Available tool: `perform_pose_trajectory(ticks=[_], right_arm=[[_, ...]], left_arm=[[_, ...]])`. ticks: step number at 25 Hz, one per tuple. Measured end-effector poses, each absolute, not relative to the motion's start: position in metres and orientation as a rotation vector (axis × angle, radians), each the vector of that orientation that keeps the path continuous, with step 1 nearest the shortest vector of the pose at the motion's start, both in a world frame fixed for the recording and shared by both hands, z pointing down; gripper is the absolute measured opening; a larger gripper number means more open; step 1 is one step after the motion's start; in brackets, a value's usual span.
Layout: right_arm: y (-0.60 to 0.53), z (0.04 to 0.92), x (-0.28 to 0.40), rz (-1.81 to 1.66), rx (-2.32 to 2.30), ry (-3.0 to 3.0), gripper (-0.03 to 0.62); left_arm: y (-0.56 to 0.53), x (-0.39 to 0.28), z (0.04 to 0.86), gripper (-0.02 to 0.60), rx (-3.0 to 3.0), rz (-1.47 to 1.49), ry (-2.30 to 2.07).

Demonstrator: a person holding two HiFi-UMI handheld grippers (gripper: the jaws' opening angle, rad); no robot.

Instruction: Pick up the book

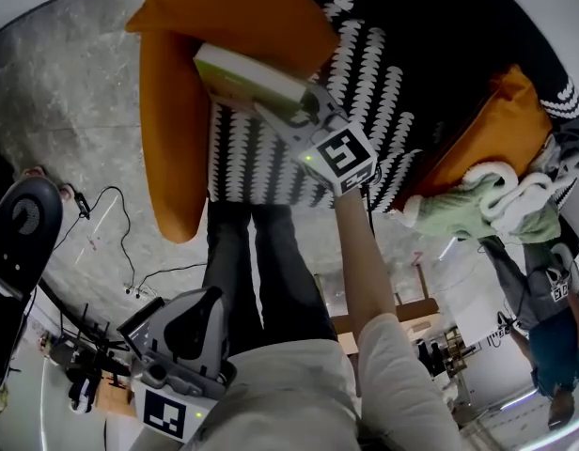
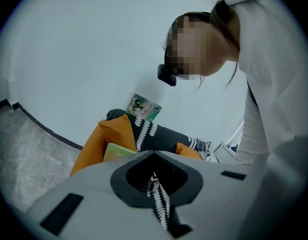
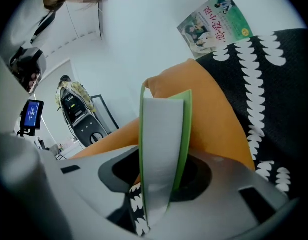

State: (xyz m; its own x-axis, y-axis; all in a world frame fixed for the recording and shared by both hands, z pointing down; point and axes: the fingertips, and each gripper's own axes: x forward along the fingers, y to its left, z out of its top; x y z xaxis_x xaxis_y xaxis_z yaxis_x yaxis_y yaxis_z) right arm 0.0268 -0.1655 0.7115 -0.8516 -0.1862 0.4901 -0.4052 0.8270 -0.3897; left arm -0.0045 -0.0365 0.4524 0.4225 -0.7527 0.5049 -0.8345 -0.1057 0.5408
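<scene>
Green book [image 3: 161, 129] lower end hidden inside right claw [image 3: 161, 176].

The left gripper [image 2: 156, 194] fills the bottom, its grey jaws close together with only a narrow slit between them and nothing gripped. Beyond it, a green book [image 2: 116, 152] lies on an orange cushion [image 2: 96, 141] beside black fabric with white leaf print [image 2: 161, 134]. An illustrated booklet [image 2: 144, 107] leans on the white wall [image 2: 84, 49]. A person in a white top [image 2: 274, 84] bends over.
</scene>
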Motion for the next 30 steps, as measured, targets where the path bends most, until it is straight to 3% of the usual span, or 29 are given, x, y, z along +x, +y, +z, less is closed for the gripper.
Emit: perform_pose_trajectory(ticks=[19, 26, 30], right_arm=[[-0.139, 0.677, 0.051, 1.047, 0.611, -2.476, 0.15], [-0.161, 0.637, 0.08, 1.4, 0.963, -2.481, 0.15], [-0.171, 0.607, 0.095, 1.435, 1.097, -2.47, 0.15]], left_arm=[[-0.04, -0.013, 0.431, 0.002, 1.928, 0.054, -1.349], [-0.042, -0.021, 0.406, 0.002, 1.996, -0.004, -1.371], [-0.047, -0.03, 0.389, 0.002, 2.011, -0.061, -1.39]])
